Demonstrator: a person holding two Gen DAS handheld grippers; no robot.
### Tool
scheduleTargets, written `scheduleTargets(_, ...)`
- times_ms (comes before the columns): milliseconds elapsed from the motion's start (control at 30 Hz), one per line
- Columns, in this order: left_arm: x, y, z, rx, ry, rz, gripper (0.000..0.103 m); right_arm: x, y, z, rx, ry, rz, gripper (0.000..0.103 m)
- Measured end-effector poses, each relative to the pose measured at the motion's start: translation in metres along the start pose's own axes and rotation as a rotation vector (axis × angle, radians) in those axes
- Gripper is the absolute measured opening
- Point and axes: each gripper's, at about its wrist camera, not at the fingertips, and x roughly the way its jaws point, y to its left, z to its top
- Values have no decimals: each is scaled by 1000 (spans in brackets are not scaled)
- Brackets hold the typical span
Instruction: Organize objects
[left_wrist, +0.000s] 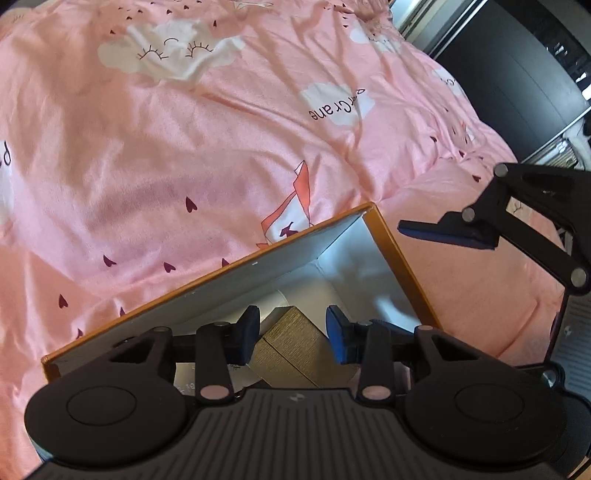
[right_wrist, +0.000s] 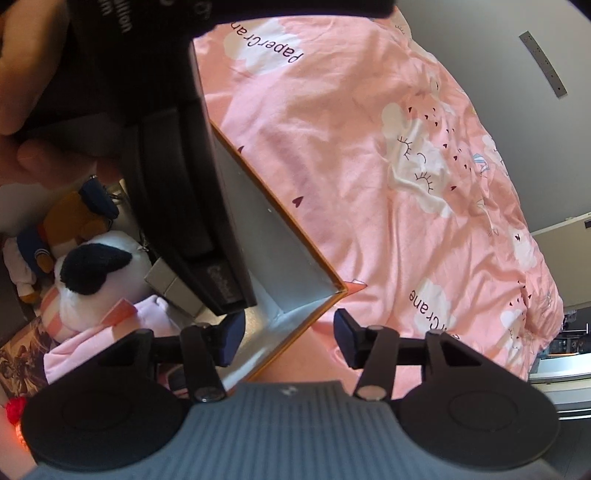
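An open cardboard box (left_wrist: 280, 258) with an orange rim and white inside lies on the pink bed sheet (left_wrist: 166, 166). My left gripper (left_wrist: 291, 334) reaches down into it, both pads touching a small brown box (left_wrist: 291, 343) that sits cornerwise between them. In the right wrist view the left gripper's black body fills the upper left, over the same small box (right_wrist: 166, 284). My right gripper (right_wrist: 290, 339) is open astride the cardboard box's near wall (right_wrist: 295, 325), one finger inside and one outside, neither pad touching it. One of its fingers (left_wrist: 447, 232) shows beyond the box's right rim.
Inside the cardboard box lie a duck plush (right_wrist: 40, 251), a white plush with a black ear (right_wrist: 103, 280), pink cloth (right_wrist: 107, 336) and a printed card (right_wrist: 18, 354). A person's hand (right_wrist: 22, 74) holds the left gripper. Dark furniture (left_wrist: 517, 85) stands past the bed.
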Motion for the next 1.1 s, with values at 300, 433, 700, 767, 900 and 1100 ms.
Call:
scheduleTargets(300, -38, 10, -13, -79, -2, 72, 57, 1, 4, -2, 3, 2, 6, 54)
scheduleTargets(433, -27, 22, -26, -189, 53, -10, 40, 1, 6, -4, -2, 5, 7, 54)
scheduleTargets(700, -14, 24, -24, -236, -10, -112, 17, 0, 13, -8, -35, 16, 4, 54)
scheduleTargets(767, -10, 20, -20, -238, -25, -123, 16, 1, 13, -9, -30, 24, 4, 54)
scheduleTargets(900, -1, 17, -13, -276, -28, -178, 15, 2, 12, -9, -30, 35, 6, 54)
scheduleTargets(1100, 13, 13, -9, -307, -18, -209, 17, 6, 9, -11, -14, 46, 10, 56)
